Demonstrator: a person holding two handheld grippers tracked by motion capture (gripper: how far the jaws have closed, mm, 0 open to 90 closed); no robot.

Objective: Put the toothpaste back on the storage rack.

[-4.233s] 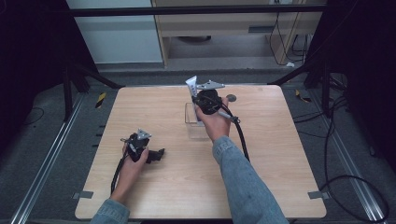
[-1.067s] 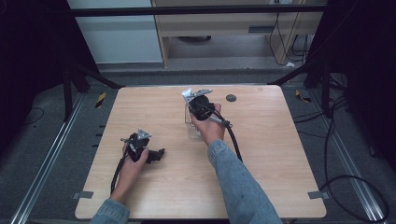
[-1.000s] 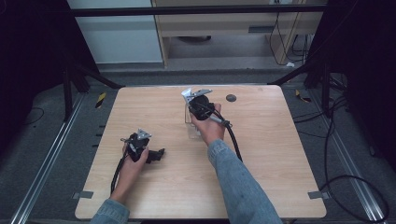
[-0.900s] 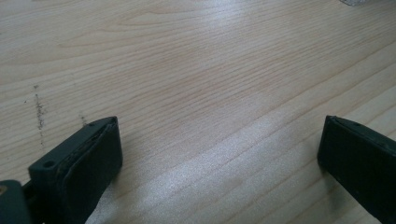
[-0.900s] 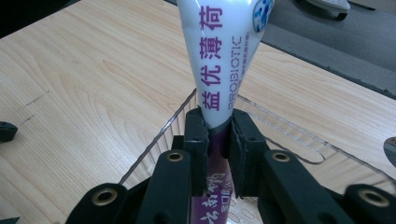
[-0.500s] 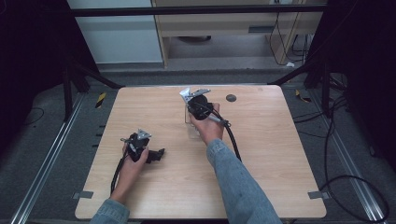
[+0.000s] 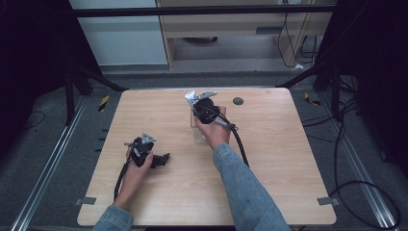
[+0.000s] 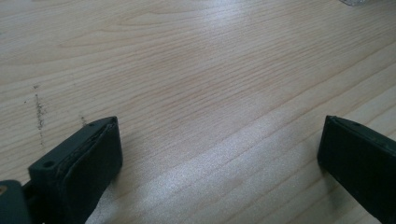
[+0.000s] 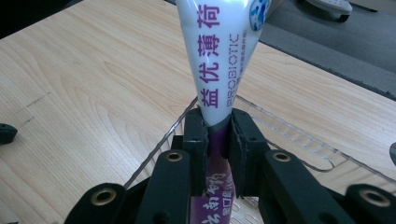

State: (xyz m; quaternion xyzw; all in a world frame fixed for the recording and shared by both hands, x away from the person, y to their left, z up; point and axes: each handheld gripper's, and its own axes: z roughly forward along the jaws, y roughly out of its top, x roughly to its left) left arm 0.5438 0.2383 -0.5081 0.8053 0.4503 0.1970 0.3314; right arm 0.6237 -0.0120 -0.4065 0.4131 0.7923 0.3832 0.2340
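My right gripper (image 9: 217,133) has its two black jaws pinched tight on a white and purple plastic toothpaste tube (image 9: 219,60). They're clamped on the narrow purple stretch, and the white part fans out wide above them with purple Chinese characters and "PROBIOTIC" printed up the side. Right behind and under the jaws I can see the edge of a clear acrylic tray (image 9: 285,133) sitting on the table, so the tube is held upright just over that tray. From the high view it's the same story: right gripper (image 7: 198,103) is out toward the far middle of the light wooden table (image 7: 288,163), with the tube's white end (image 7: 190,96) sticking out past it and the tray (image 7: 198,137) showing faintly under the hand.

My left gripper (image 8: 219,144) is doing nothing much. Jaws are spread wide apart, bare wood grain between them, hovering very low over the table or maybe resting on it, can't tell which. In the high view it (image 7: 161,159) sits near the left front of the table, well apart from the tube.

There's also a small dark round disc (image 7: 237,101) lying near the far edge, off to the right of the right gripper.
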